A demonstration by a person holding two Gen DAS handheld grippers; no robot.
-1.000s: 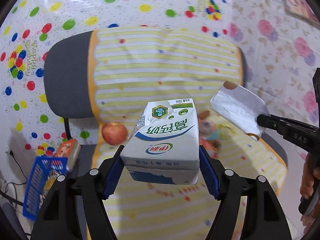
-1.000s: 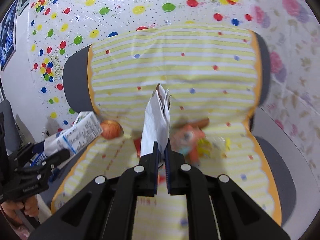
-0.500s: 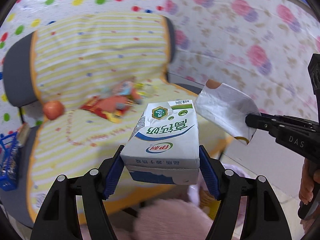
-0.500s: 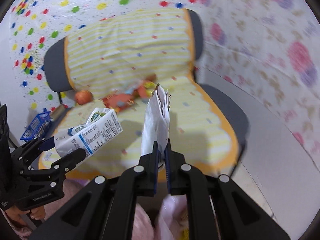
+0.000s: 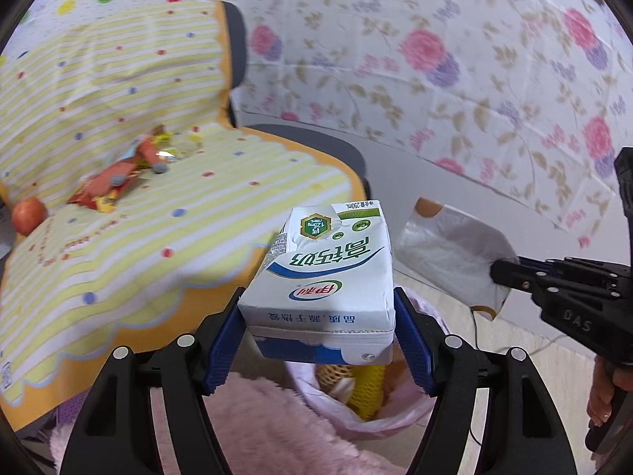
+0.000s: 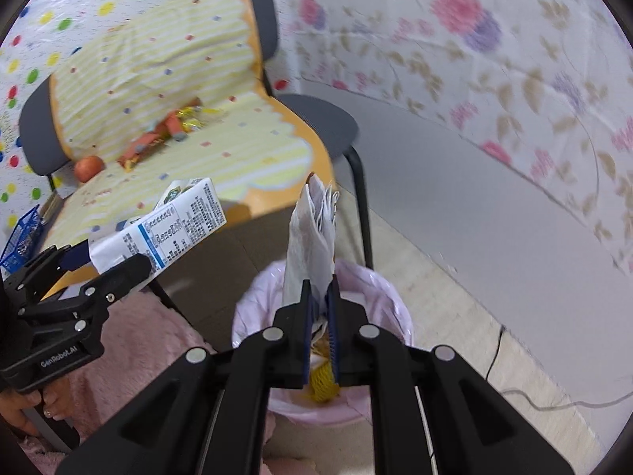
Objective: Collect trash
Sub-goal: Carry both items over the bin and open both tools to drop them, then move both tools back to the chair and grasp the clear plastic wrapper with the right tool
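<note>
Now your left gripper (image 5: 320, 340) is wide apart and squeezes a milk box (image 5: 322, 277) between its blue pads. The box sits just above the bin (image 5: 395, 415), which has a pink bag in it and yellow trash at the bottom. Your right gripper (image 6: 320, 316) is almost closed and pinches a flat silver wrapper (image 6: 312, 237). The wrapper stands straight up, right over the bin's far rim (image 6: 372, 277). The milk box is to the left of the wrapper, a little apart from it. Far to the left is a chair (image 5: 304, 146) with a yellow striped cloth (image 5: 190, 213) on it. More trash (image 5: 118, 182) lies at the back of the seat, and an apple (image 5: 27, 215) sits to its left. A pink fluffy rug (image 5: 273, 427) lies on the floor just beside the bin.
</note>
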